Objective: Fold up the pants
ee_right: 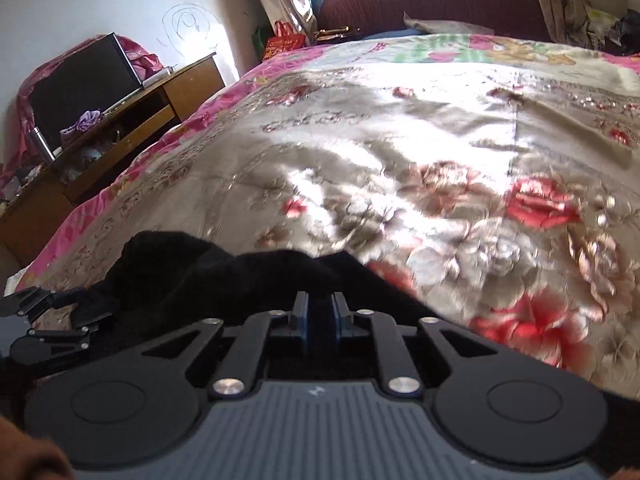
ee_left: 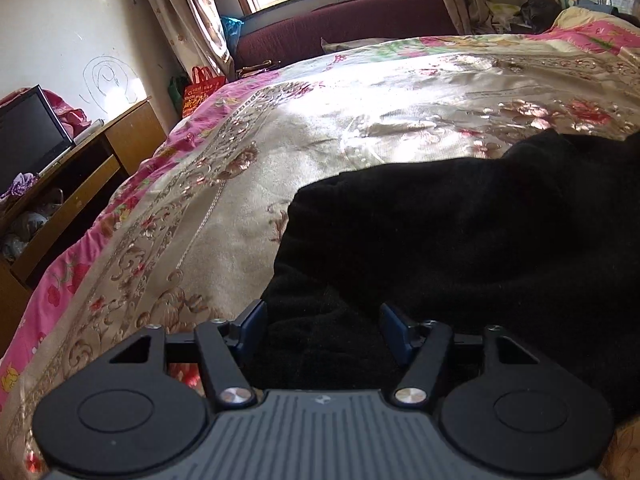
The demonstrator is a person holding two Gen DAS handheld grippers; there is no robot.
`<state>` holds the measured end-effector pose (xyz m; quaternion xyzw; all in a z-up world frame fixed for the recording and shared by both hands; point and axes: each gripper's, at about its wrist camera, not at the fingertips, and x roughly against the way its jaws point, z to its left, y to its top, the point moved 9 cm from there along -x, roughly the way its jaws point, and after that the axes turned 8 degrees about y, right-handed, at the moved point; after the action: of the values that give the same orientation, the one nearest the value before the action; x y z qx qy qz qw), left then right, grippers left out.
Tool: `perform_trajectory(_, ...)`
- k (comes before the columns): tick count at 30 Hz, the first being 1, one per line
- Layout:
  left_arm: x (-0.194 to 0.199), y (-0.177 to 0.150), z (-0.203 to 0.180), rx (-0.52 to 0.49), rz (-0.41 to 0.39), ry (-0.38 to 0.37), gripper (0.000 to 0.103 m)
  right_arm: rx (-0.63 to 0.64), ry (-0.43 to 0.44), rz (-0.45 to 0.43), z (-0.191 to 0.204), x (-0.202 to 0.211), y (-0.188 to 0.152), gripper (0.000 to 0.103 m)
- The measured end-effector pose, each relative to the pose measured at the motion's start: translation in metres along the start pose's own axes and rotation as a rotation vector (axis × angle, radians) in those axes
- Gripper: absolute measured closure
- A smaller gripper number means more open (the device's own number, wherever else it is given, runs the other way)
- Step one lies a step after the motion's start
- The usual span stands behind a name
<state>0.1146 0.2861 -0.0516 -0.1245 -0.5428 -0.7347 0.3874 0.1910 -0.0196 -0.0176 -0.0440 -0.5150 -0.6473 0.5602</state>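
The black pants (ee_left: 460,232) lie bunched on the floral satin bedspread (ee_left: 280,152). My left gripper (ee_left: 322,320) is open, its blue-padded fingers (ee_left: 252,320) either side of a fold of the black cloth at the pants' near left edge. In the right wrist view the pants (ee_right: 208,272) show as a dark heap at the lower left. My right gripper (ee_right: 320,312) is shut on the pants' black fabric, which fills the space around its tips. The left gripper (ee_right: 52,316) also shows at the far left of that view, beside the pants.
The bedspread (ee_right: 440,160) stretches ahead toward a maroon headboard (ee_left: 360,28) under a window. A wooden desk (ee_left: 80,168) with a dark monitor (ee_left: 32,132) stands left of the bed. A red bag (ee_left: 200,88) sits by the curtain.
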Motion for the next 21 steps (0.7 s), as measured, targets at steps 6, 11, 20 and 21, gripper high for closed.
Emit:
perform_trajectory(6, 0.026, 0.0, -0.003, 0.038, 0.0, 0.028, 0.027, -0.267, -0.037, -0.118, -0.032, 0.048, -0.049, 0.081)
perform_trajectory(11, 0.076, 0.009, -0.059, -0.056, -0.094, -0.06, 0.027, -0.409, -0.227, -0.277, -0.093, 0.15, -0.097, 0.081)
perform_trajectory(20, 0.136, 0.022, -0.214, -0.322, -0.196, -0.311, 0.025, -0.927, -0.404, -0.657, -0.223, 0.309, -0.22, 0.075)
perform_trajectory(21, 0.143, 0.026, -0.228, -0.346, -0.206, -0.333, 0.025, -0.967, -0.365, -0.718, -0.232, 0.314, -0.223, 0.073)
